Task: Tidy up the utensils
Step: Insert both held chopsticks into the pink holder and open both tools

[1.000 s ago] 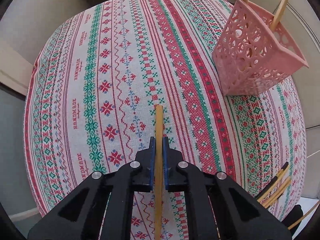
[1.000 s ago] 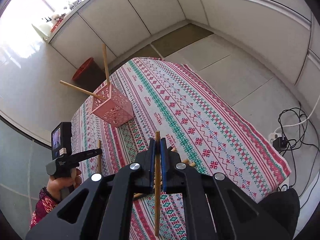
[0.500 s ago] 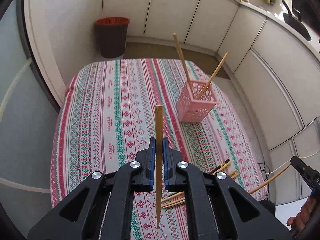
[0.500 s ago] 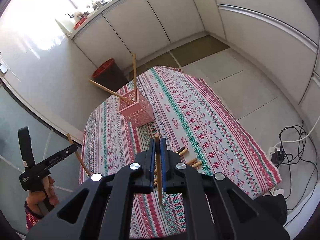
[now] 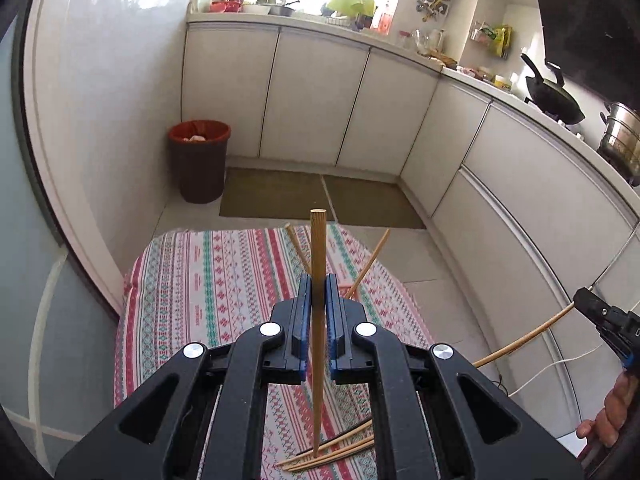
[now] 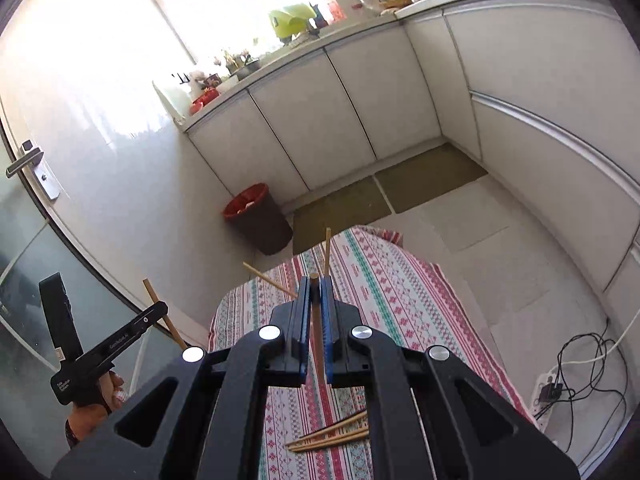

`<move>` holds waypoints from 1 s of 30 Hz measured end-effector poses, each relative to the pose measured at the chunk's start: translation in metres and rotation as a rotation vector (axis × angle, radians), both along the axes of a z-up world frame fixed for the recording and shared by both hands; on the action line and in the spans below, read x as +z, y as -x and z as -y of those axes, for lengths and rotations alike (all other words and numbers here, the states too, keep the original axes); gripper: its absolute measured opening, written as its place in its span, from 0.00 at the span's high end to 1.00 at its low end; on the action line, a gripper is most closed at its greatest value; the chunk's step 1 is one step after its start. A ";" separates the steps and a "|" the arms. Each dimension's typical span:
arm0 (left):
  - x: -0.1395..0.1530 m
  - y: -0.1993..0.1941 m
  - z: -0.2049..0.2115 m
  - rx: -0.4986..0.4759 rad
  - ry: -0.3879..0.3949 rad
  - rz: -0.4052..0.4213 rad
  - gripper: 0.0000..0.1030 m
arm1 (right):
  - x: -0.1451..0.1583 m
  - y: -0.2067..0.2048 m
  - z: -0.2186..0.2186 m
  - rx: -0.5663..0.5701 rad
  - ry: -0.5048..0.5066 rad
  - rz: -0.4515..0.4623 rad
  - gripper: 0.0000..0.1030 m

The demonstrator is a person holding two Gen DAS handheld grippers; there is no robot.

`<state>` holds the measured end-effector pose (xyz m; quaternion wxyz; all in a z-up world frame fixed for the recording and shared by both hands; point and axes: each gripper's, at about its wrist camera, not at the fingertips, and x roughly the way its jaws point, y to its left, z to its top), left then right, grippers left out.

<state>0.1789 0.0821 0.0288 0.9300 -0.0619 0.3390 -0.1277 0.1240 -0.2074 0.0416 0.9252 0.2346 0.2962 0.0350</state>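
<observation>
My left gripper is shut on a wooden chopstick that stands upright between its blue pads, high above the table. My right gripper is shut on another wooden chopstick. The pink basket is hidden behind the grippers; only two chopsticks standing in it show, also in the right wrist view. Several loose chopsticks lie on the patterned tablecloth near its front edge, seen too in the right wrist view. The left gripper shows from the right wrist view, the right gripper from the left one.
A dark bin with a red liner stands on the floor beyond the table, by white cabinets. A power strip with cables lies on the floor at the right. A glass door is at the left.
Both grippers have risen well above the table and tilted up, each still holding its chopstick. The table and basket now look smaller and lower in both views.
</observation>
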 end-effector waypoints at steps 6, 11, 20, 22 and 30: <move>0.033 -0.029 0.022 0.010 0.035 0.086 0.94 | 0.032 -0.038 0.002 -0.035 0.027 0.064 0.95; 0.040 -0.058 0.034 0.074 0.050 0.134 0.94 | 0.043 -0.068 0.001 -0.052 0.059 0.098 0.95; 0.010 -0.099 0.052 0.161 0.041 0.171 0.94 | 0.022 -0.110 -0.012 -0.036 0.094 0.116 0.95; -0.003 -0.103 0.052 0.176 0.045 0.173 0.94 | 0.014 -0.115 -0.016 -0.030 0.097 0.113 0.95; -0.065 -0.098 0.046 0.166 0.086 0.147 0.91 | -0.015 -0.135 -0.032 0.006 0.121 0.097 0.95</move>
